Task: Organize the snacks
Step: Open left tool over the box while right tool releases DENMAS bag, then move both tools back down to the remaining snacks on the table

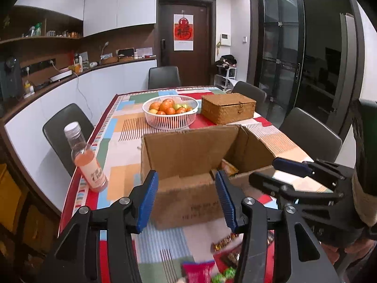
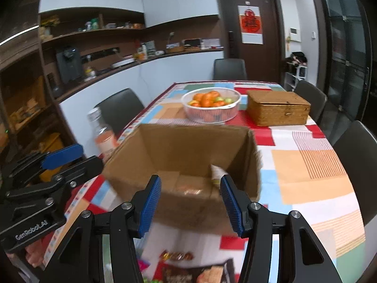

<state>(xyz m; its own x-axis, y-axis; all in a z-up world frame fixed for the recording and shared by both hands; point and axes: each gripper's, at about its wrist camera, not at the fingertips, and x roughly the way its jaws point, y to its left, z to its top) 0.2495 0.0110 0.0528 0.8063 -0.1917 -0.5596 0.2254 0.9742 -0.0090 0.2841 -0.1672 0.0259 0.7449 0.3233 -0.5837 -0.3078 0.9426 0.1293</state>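
An open cardboard box stands on the patterned tablecloth, with a snack packet inside at its right. The box also shows in the right wrist view, with a packet inside. My left gripper is open and empty, just before the box's near wall. My right gripper is open and empty, over the box's near edge; it also shows at the right of the left wrist view. Loose snack packets lie on the table below the grippers, and show in the right wrist view.
A bottle of pink drink stands at the table's left edge. A white basket of fruit and a wicker box stand behind the cardboard box. Dark chairs ring the table. The left gripper shows at the left of the right wrist view.
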